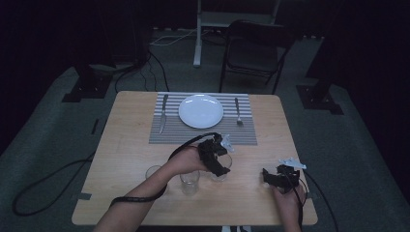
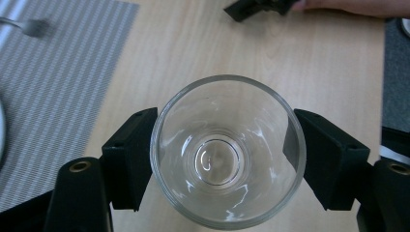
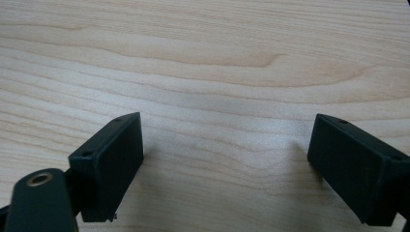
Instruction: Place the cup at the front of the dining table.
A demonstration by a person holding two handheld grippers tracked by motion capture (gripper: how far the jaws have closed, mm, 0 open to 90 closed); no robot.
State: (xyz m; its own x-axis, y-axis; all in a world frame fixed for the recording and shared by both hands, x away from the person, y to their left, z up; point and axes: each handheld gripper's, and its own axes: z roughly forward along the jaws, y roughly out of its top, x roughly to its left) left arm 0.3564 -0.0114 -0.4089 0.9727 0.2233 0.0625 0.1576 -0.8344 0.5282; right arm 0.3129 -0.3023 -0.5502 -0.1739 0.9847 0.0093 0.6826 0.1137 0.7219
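A: Item one, the left gripper point(image 2: 227, 159). We see its jaws set on either side of a clear glass point(image 2: 227, 152), touching the rim; the glass stands upright on the wooden table point(image 1: 125, 154), just below the striped mat point(image 1: 169, 135).

B: Item two, the right gripper point(image 3: 225, 164). We record the jaws spread wide over bare wood, nothing between them.

A: Also two more glasses point(image 1: 189, 182) near the front, and a plate point(image 1: 201, 110), knife point(image 1: 163, 113) and fork point(image 1: 238, 112) on the mat.

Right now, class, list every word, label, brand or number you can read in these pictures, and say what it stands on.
None: no readable text on the glass, plate, striped placemat, table, knife, fork or either gripper.
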